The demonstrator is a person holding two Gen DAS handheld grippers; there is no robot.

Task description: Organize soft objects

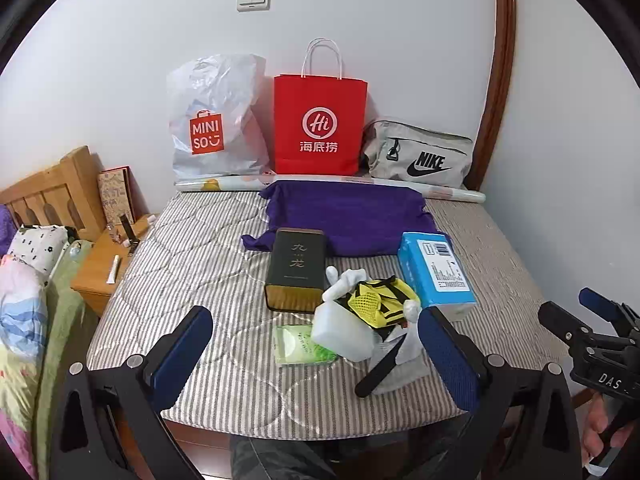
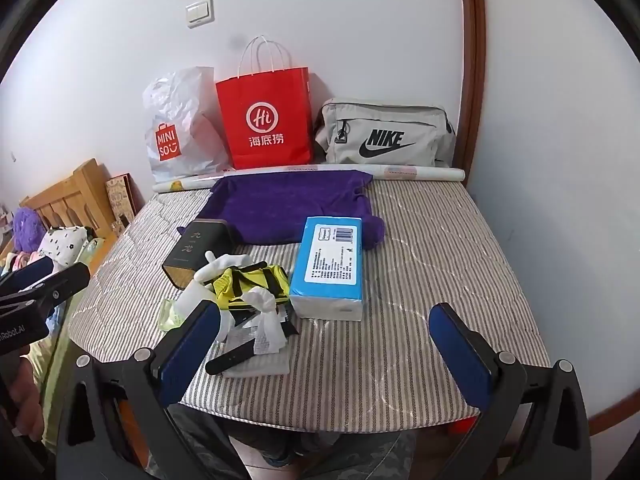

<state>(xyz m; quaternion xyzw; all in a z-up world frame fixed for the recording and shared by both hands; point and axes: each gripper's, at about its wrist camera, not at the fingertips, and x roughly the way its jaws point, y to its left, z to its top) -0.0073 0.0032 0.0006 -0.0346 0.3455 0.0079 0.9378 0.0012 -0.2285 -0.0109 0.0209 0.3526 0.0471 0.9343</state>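
A pile of soft things lies near the front of the striped mattress (image 1: 192,248): a yellow mesh piece with black straps (image 1: 376,304), white sock-like pieces (image 1: 344,280), a white lump (image 1: 340,332), a green soft pack (image 1: 298,346) and a grey cloth (image 1: 400,376) under a black strap (image 1: 380,372). A purple cloth (image 1: 348,216) is spread behind them. My left gripper (image 1: 316,316) is open before the pile, holding nothing. My right gripper (image 2: 325,309) is open too, just in front of the blue tissue pack (image 2: 330,264), with the yellow mesh piece (image 2: 256,280) to its left.
A black tin (image 1: 297,268) stands left of the tissue pack (image 1: 436,272). Against the wall are a white plastic bag (image 1: 212,120), a red paper bag (image 1: 320,120), a grey sports bag (image 1: 420,156) and a paper roll (image 1: 452,192). A nightstand (image 1: 104,264) and another bed sit at the left.
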